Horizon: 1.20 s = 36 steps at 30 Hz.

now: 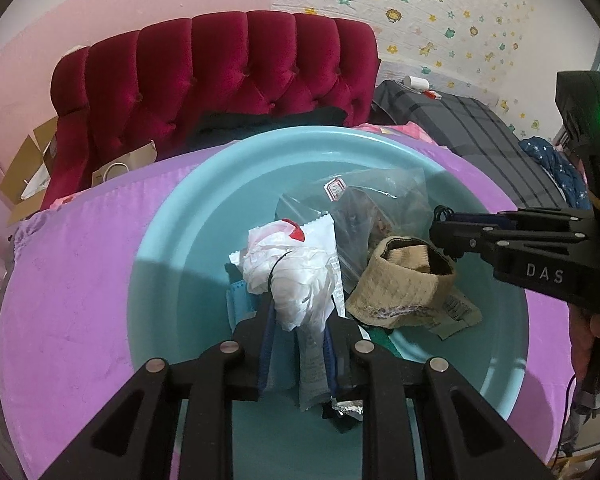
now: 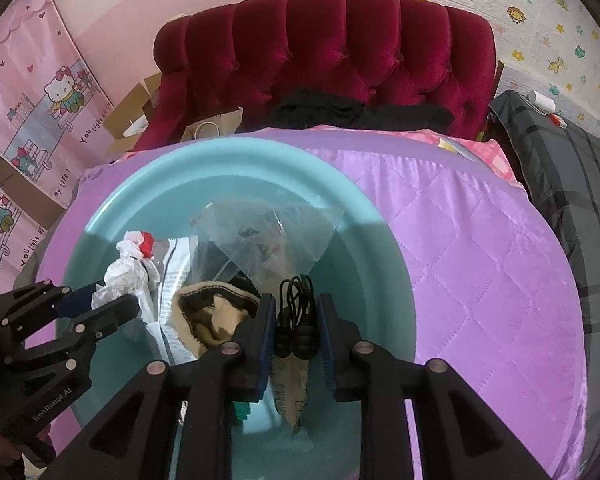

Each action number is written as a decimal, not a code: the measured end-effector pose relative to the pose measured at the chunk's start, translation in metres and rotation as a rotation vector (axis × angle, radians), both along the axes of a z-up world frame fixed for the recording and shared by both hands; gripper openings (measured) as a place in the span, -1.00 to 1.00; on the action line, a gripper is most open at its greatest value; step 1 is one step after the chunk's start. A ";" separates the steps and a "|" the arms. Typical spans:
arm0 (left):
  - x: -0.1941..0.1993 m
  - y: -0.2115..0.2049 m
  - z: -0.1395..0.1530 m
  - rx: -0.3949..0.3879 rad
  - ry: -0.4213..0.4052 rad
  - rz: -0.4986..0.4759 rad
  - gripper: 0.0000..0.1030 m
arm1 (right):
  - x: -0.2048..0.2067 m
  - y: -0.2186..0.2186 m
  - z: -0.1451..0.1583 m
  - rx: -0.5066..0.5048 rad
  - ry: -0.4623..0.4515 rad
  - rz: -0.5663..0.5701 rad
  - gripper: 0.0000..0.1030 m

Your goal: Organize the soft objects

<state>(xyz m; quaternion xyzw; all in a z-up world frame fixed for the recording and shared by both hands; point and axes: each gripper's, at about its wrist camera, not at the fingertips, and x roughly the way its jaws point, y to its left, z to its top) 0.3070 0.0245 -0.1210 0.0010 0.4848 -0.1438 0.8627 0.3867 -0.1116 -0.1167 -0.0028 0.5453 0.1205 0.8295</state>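
A light blue basin (image 1: 172,216) (image 2: 112,204) sits on a purple quilted bedspread and holds several soft items. My left gripper (image 1: 298,312) (image 2: 112,300) is shut on a crumpled white plastic bag (image 1: 296,268) (image 2: 130,276) with a red patch, over the basin. My right gripper (image 2: 296,320) (image 1: 444,226) is shut on a coiled black cable (image 2: 296,312) (image 1: 443,212), above a beige knitted piece (image 1: 400,284) (image 2: 216,316). A clear plastic bag (image 1: 376,204) (image 2: 268,236) lies at the basin's back.
A red tufted headboard (image 1: 228,76) (image 2: 332,60) stands behind the bed. The purple bedspread (image 2: 480,272) (image 1: 68,300) spreads on both sides of the basin. A grey checked blanket (image 2: 572,184) lies at the right, cardboard boxes (image 1: 28,168) at the left.
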 end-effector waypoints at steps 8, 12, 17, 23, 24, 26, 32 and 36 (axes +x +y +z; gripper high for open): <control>-0.006 -0.001 0.005 0.021 -0.007 0.017 0.17 | -0.005 0.003 0.012 0.012 -0.024 -0.008 -0.04; -0.011 0.002 0.008 0.026 -0.019 0.039 0.87 | -0.010 0.004 0.018 0.003 -0.035 -0.013 0.49; -0.020 0.006 0.013 0.029 -0.038 0.061 1.00 | -0.022 0.005 0.025 -0.024 -0.057 -0.028 1.00; -0.036 0.006 0.018 0.033 -0.044 0.070 1.00 | -0.045 0.006 0.036 -0.056 -0.069 -0.027 1.00; -0.039 0.006 0.020 0.035 -0.044 0.070 1.00 | -0.049 0.006 0.038 -0.054 -0.069 -0.026 1.00; -0.048 0.006 0.024 0.041 -0.049 0.072 1.00 | -0.056 0.007 0.043 -0.058 -0.071 -0.023 1.00; -0.070 0.007 0.037 0.047 -0.052 0.090 1.00 | -0.083 0.011 0.059 -0.070 -0.079 -0.019 1.00; -0.087 0.005 0.049 0.054 -0.070 0.090 1.00 | -0.102 0.009 0.072 -0.061 -0.082 -0.026 1.00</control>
